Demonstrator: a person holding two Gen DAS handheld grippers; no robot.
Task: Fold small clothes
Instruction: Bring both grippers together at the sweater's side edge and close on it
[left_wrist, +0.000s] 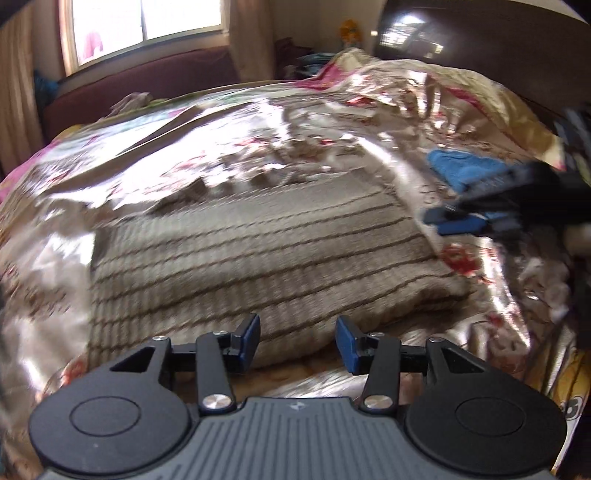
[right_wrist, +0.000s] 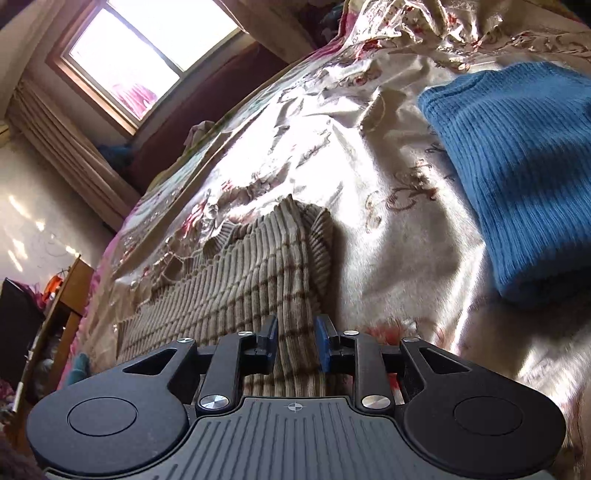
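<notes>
A glossy floral bedspread (left_wrist: 498, 122) carries a beige striped knit sweater (left_wrist: 258, 258) spread at its middle, a folded blue knit (right_wrist: 517, 177) well apart to its right. The right gripper (right_wrist: 295, 341) has its fingers drawn narrow around a raised ridge of sweater, whether pinched fast is unclear; the left gripper (left_wrist: 297, 343) hangs wide and empty at the near hem. A loose pinch risks the fold slipping on the slick satin.
</notes>
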